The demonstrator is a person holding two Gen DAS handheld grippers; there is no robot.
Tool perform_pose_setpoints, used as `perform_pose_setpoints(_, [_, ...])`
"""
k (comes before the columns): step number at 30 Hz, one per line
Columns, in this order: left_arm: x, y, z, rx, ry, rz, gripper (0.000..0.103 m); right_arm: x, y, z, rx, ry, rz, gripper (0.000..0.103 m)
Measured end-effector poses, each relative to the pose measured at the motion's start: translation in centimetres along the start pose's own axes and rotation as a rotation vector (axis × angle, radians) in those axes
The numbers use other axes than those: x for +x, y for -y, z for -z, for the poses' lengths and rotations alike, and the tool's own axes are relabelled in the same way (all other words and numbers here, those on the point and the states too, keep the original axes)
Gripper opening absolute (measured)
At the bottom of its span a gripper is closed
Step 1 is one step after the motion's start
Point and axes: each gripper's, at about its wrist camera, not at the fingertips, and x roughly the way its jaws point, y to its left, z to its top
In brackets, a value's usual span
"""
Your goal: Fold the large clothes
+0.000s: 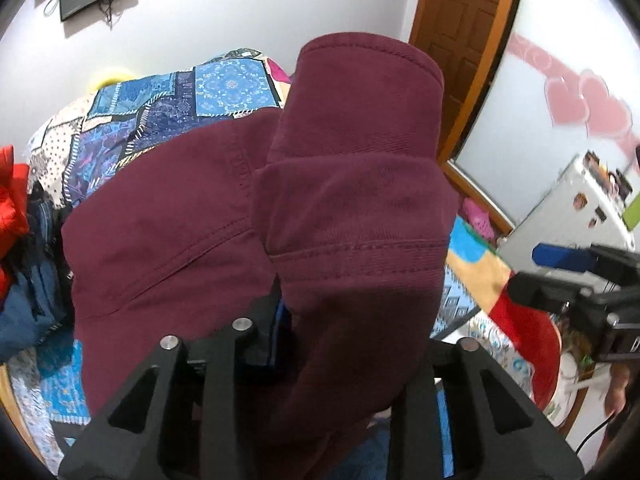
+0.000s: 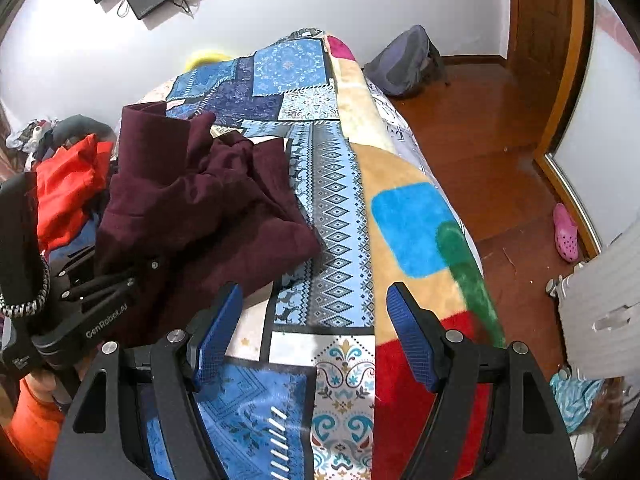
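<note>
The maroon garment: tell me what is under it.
The maroon garment lies crumpled on the blue patterned bedspread, and the left gripper holds one part. What lies beneath its middle is covered.

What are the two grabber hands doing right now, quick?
Left gripper: shut on the maroon garment, lifted over the bed.
Right gripper: open, blue fingers wide apart, holding nothing.

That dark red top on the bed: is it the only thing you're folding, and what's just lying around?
For the job:
maroon top
left gripper, holding it
right gripper, open

Lying about:
red clothes pile
backpack
pink shoe
</note>
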Motion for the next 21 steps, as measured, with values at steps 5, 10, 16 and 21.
perform_pose_setpoints(5, [-1.4,0.2,1.2,0.045,-0.005,-0.023,0.045,-1.8,-0.6,-0.3,-0.038,0.053,-0.012,0.071])
perform_pose_setpoints(10, [-5.1,0.4,2.3,0.065,0.03,0.063,0.088,-2.7,-2.1,-0.9,-0.072,0.094,-0.027,0.071])
perform_pose_setpoints(16, [-10.1,-3.0,2.7,0.006,0.128,0.012,0.094,-2.9,-4.9,-2.1,-0.125,0.126,-0.07,0.071])
perform_pose_setpoints(21, [-10.6,-8.5,2.9,-0.071,0.138,-0.112,0.095,-2.4,-8.4,-3.3,-0.207,0.153,-0.105,0.071])
